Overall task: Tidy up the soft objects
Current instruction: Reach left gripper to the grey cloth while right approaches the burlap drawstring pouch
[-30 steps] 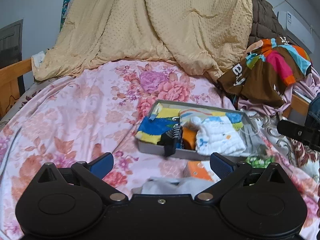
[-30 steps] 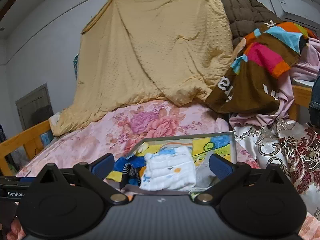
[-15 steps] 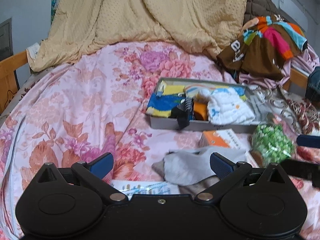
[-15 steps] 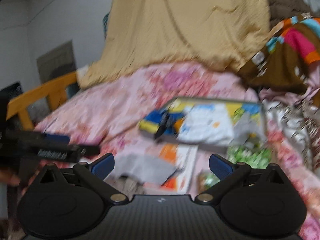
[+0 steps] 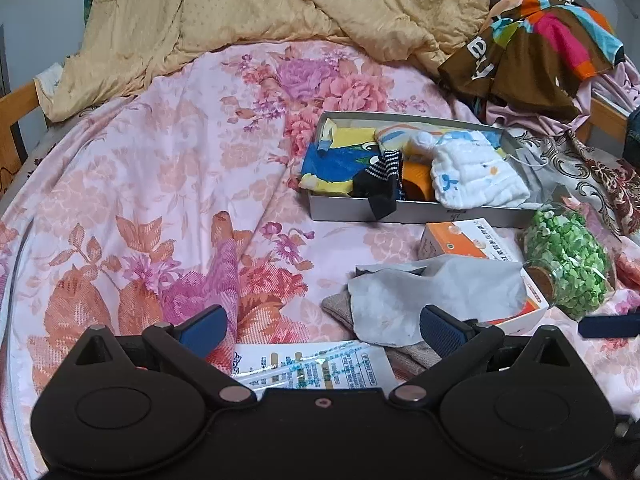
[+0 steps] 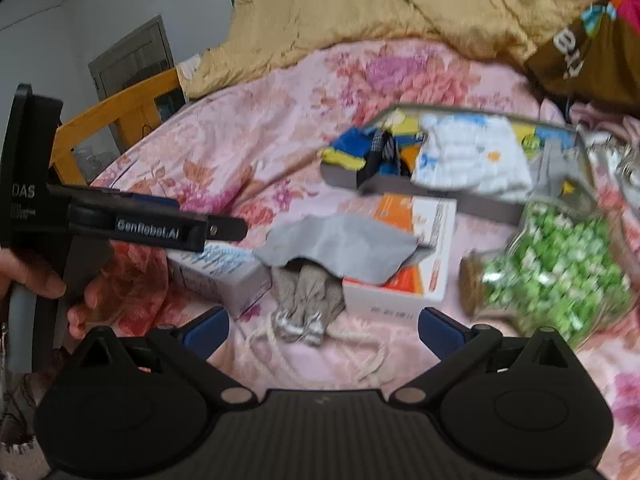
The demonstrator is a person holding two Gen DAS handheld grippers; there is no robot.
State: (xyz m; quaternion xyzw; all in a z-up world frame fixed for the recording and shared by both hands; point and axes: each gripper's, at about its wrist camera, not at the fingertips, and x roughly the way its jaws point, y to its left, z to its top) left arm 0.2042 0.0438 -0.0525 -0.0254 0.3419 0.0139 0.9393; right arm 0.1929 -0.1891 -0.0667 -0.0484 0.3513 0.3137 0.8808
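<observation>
A grey box on the bed holds a white cloth, a striped sock and colourful fabric; it also shows in the right wrist view. A grey cloth lies in front of it over an orange-and-white carton and a beige drawstring pouch. My left gripper is open and empty, just short of the grey cloth. My right gripper is open and empty above the pouch. The left gripper shows from the side in the right wrist view.
A jar of green pieces lies right of the carton. A small white-and-blue box sits left of the pouch. A yellow blanket and colourful clothes are piled at the back. A wooden bed rail is at the left.
Both grippers have pulled back and tilted down from the grey box toward the loose items in front of it. The right one moves fast, its view blurred. Both stay open.
</observation>
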